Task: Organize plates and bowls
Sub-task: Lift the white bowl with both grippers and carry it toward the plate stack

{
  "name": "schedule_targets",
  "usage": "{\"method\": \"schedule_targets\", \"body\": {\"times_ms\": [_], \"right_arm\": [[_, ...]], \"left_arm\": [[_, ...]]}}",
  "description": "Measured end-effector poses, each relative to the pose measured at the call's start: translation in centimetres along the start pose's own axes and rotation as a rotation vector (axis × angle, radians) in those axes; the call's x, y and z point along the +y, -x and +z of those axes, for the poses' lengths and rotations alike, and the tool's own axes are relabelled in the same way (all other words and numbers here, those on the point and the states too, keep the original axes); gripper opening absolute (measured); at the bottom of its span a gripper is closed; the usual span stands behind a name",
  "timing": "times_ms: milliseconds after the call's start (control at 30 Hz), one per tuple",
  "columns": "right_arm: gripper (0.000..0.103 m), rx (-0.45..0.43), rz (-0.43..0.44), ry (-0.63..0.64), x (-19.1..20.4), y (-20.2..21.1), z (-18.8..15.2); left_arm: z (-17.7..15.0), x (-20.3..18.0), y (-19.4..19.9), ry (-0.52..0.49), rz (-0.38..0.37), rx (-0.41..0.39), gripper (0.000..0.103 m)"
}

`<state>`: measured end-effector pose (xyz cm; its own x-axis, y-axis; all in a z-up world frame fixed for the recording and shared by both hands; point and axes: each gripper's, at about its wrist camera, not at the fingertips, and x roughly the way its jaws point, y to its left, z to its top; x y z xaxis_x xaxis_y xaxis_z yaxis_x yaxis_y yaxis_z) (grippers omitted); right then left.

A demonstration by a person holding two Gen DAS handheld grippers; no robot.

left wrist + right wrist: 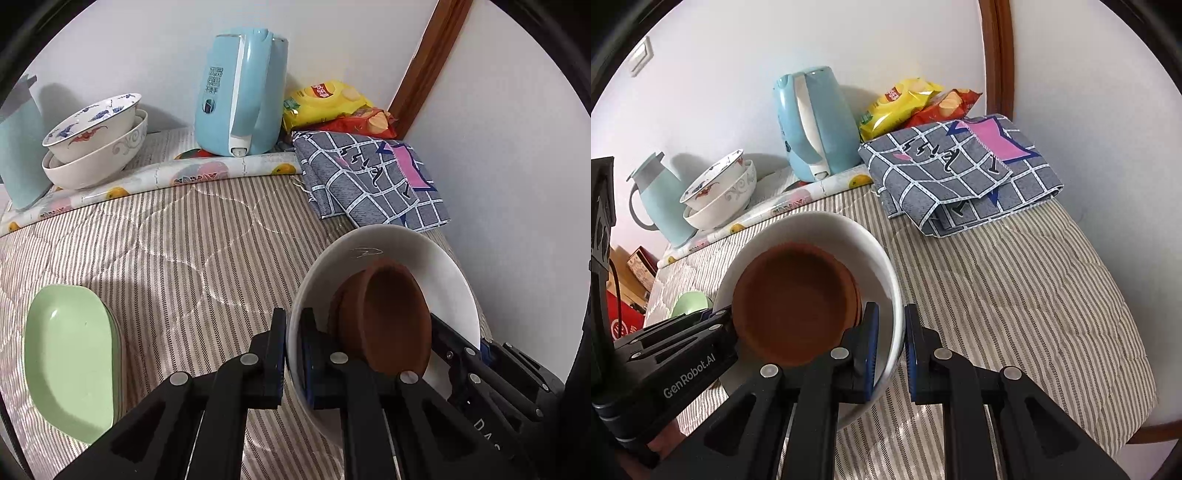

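Note:
A large white bowl point(388, 243) point(831, 229) holds nested brown bowls point(391, 317) point(790, 302) and hangs tilted just above the striped quilt. My left gripper point(294, 343) point(713, 319) is shut on its left rim, one finger inside and one outside. On the opposite rim my right gripper point(891, 339) point(472, 345) is shut in the same way. A stack of green plates point(70, 362) point(689, 301) lies on the quilt to the left. Two patterned white bowls point(92, 140) point(720, 192) stand nested at the back left.
At the back stand a light blue kettle point(240, 92) point(812, 122) on a fruit-print mat, chip bags point(325, 99) point(897, 103) and a folded grey checked cloth point(369, 173) point(960, 173). A pale blue thermos jug point(657, 199) is far left. Walls close the back and right.

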<state>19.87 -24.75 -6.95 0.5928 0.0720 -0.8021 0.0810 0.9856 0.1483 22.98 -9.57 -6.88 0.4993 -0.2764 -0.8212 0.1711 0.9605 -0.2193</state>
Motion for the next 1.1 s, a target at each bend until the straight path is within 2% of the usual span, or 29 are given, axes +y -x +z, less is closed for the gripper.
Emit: {"method": "schedule_targets", "body": {"times_ms": [467, 1100], "right_arm": [[0.013, -0.015, 0.000, -0.002, 0.8, 1.1, -0.3], [0.013, -0.026, 0.009, -0.001, 3.4, 0.9, 0.0]], "left_arm": [[-0.5, 0.3, 1.3, -0.015, 0.007, -0.010, 0.008], [0.1, 2.7, 2.5, -0.015, 0.012, -0.021, 0.008]]}}
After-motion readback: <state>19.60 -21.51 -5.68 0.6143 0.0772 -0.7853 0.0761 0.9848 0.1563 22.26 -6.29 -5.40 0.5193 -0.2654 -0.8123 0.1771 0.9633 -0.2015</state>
